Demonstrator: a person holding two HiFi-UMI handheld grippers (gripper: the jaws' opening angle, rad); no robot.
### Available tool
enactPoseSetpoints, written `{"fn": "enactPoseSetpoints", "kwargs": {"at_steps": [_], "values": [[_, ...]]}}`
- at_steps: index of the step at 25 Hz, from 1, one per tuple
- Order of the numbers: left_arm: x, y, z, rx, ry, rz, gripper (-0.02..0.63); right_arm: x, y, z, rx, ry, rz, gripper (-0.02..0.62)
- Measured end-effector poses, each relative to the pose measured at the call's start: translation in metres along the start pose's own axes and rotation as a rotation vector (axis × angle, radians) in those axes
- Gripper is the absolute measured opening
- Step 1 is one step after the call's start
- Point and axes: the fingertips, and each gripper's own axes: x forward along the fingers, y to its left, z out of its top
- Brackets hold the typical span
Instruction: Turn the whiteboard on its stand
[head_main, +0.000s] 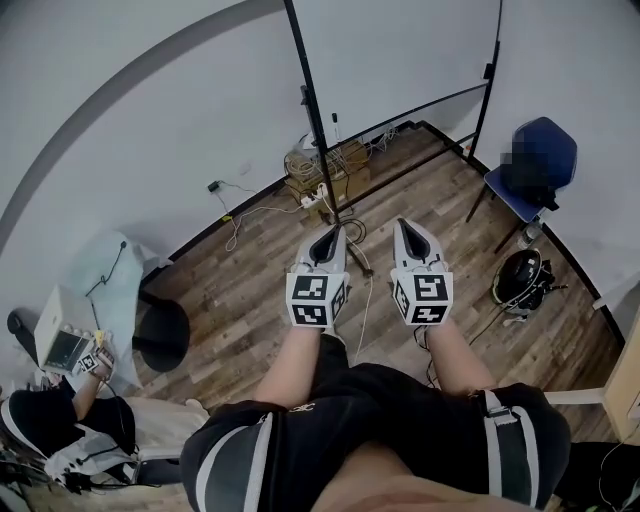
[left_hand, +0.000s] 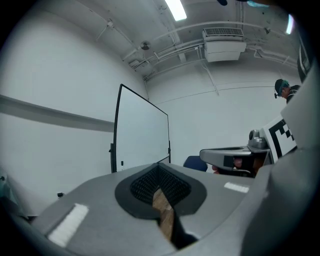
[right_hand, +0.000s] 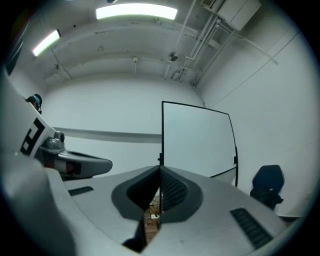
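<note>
left gripper (head_main: 329, 238) and right gripper (head_main: 408, 230) level, side by side, fingers (left_hand: 172, 189) closed, empty

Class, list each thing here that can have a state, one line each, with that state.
Whiteboard: upright on its stand, untouched.
Left gripper: shut, empty.
Right gripper: shut, empty.
Blue chair: upright by the wall.

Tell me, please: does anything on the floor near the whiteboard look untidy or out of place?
Yes. A white power strip and loose cables sprawl across the floor by the whiteboard stand, a likely trip hazard.
</note>
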Motion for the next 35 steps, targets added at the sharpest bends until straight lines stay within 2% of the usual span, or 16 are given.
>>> {"fn": "enactPoseSetpoints", "kwargs": {"at_steps": [7, 12, 18, 23, 29, 35], "values": [[0.051, 0.035, 0.000, 0.003, -0.031, -0.060, 0.009, 0.057, -0.014, -0.004, -0.016, 0.010, -0.064, -0.008], [0.089, 0.072, -0.004, -0.041, -0.027, -0.080, 0.009, 0.098, -0.016, -0.007, -0.037, 0.007, -0.071, -0.008], [0.119, 0.099, -0.030, -0.050, 0.021, -0.058, 0.009, 0.145, -0.016, -0.035, -0.032, 0.071, -0.032, -0.008], [0.145, 0.138, -0.055, -0.133, 0.059, -0.038, 0.009, 0.192, -0.006, -0.051, -0.051, 0.107, 0.008, -0.008], [0.189, 0.181, -0.046, -0.146, 0.059, -0.062, 0.009, 0.253, -0.008, -0.047, -0.063, 0.121, -0.005, -0.008], [0.235, 0.221, -0.037, -0.164, 0.056, -0.136, 0.009, 0.310, -0.013, -0.049, -0.051, 0.148, -0.055, -0.008]]}}
